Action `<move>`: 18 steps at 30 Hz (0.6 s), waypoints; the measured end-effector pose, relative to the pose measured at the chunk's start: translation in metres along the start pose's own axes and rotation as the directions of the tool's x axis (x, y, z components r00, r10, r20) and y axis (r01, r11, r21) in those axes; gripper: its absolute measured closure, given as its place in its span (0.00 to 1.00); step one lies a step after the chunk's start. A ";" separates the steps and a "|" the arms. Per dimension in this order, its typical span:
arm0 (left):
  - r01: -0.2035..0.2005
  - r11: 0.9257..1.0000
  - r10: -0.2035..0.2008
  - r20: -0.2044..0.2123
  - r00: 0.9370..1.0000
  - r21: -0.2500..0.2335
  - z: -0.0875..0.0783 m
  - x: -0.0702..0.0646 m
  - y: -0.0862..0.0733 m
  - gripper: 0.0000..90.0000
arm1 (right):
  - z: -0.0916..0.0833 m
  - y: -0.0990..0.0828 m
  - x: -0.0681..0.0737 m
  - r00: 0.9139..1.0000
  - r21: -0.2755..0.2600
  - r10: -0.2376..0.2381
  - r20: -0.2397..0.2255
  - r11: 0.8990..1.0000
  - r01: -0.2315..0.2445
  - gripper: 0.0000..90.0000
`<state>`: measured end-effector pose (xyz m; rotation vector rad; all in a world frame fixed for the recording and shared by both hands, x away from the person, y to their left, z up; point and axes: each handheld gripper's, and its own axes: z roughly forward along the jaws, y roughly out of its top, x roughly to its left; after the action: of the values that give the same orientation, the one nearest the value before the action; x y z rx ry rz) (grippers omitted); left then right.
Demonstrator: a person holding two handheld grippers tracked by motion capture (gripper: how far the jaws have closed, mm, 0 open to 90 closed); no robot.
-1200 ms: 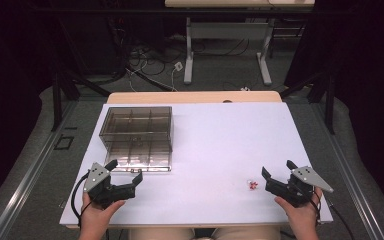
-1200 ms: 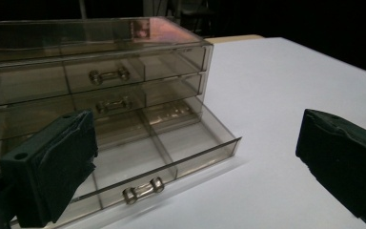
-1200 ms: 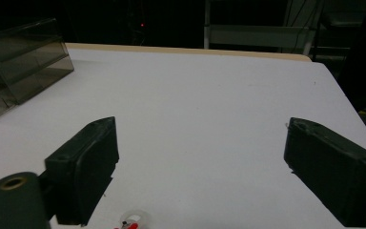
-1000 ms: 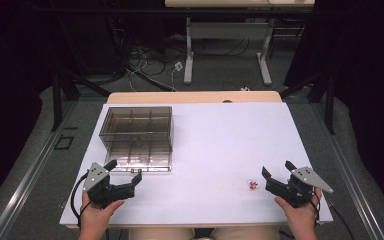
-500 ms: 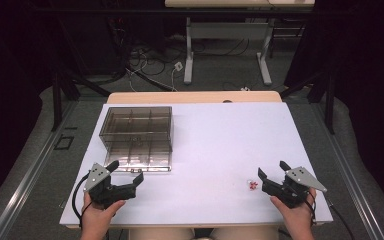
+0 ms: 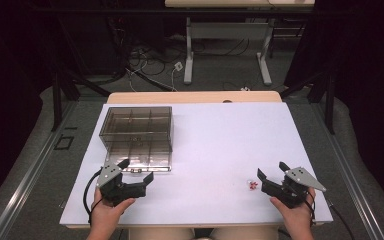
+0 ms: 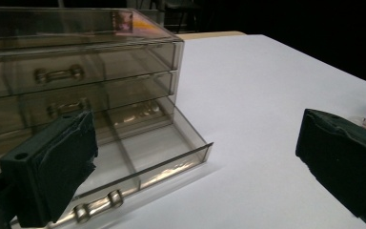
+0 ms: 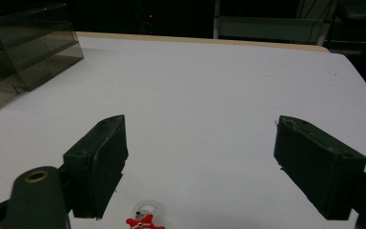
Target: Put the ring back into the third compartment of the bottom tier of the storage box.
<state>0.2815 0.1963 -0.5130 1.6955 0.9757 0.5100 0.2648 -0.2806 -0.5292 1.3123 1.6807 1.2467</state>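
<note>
right gripper view looks along the right gripper [image 8: 200, 164], whose jaws have just been opening and stand wide with nothing between the pads; the small red charm [image 8: 144, 222] lies on the white table [image 8: 219, 86] just below them, not yet picked up. across the table the left gripper [image 6: 135, 175], also wide and empty, hangs by the clear drawer box [image 6: 136, 131], whose bottom drawer [image 7: 152, 157] is already pulled out, so grasping and stowing seem left

The left gripper [image 6: 139, 172] has slid a little toward the smoky drawer box [image 6: 136, 131] — its open jaws now sit just before the pulled-out bottom drawer [image 7: 138, 162]. The right gripper [image 6: 271, 176] has edged slightly toward that box too, nearer the small red charm [image 6: 252, 185] — its jaws have just been opening, nothing clamped between them.
</note>
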 end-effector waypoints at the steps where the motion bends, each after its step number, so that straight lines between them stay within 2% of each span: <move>1: -0.012 1.000 0.012 0.004 1.000 0.003 0.002 -0.002 0.002 0.01 | 0.000 0.000 0.000 1.000 -0.007 0.004 0.003 1.000 -0.004 0.18; 2: -0.012 1.000 0.012 0.004 1.000 0.003 0.002 -0.002 0.002 0.00 | 0.000 0.000 0.000 1.000 -0.007 0.001 0.004 1.000 -0.001 0.17; 4: -0.037 0.999 0.037 0.018 0.999 0.018 0.009 -0.008 0.006 0.00 | 0.000 0.000 0.000 1.000 -0.004 0.008 0.013 1.000 -0.008 0.17; 11: -0.042 0.998 0.040 0.039 0.998 0.048 0.024 -0.017 0.012 0.00 | 0.000 -0.001 -0.002 0.999 -0.002 0.026 0.020 1.000 -0.026 0.16; 14: -0.058 0.997 0.055 0.045 0.997 0.054 0.036 -0.024 0.017 0.01 | 0.000 -0.001 -0.004 0.999 0.013 0.035 0.026 0.999 -0.035 0.15; 18: -0.076 0.995 0.072 0.065 0.995 0.062 0.045 -0.029 0.021 0.01 | 0.001 -0.001 -0.004 0.998 -0.002 0.049 0.029 0.999 -0.049 0.14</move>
<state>0.3055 0.1450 -0.5050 1.8003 0.8959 0.4755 0.2666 -0.2841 -0.5309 1.3717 1.6365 1.2503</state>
